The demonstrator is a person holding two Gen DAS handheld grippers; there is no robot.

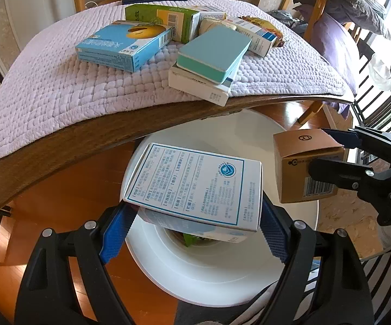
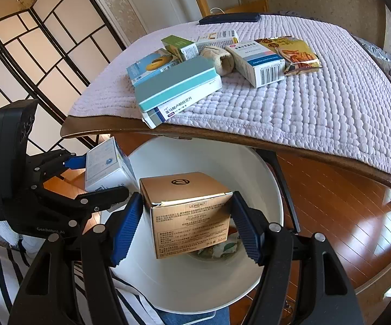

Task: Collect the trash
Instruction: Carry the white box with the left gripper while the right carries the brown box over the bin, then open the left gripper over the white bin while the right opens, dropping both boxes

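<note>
We hold a white medicine box (image 1: 195, 187) clamped in our left gripper (image 1: 194, 224) and a gold L'Oréal carton (image 2: 187, 211) in the right gripper (image 2: 187, 224), both above the white bin (image 2: 195, 284); several boxes (image 1: 122, 44) beyond remain uncollected.

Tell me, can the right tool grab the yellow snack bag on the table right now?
Probably not yet. The right tool is already clamped on a gold box over the white bin. The snack bag lies uncovered on the far table, so dropping the box first would free it.
</note>
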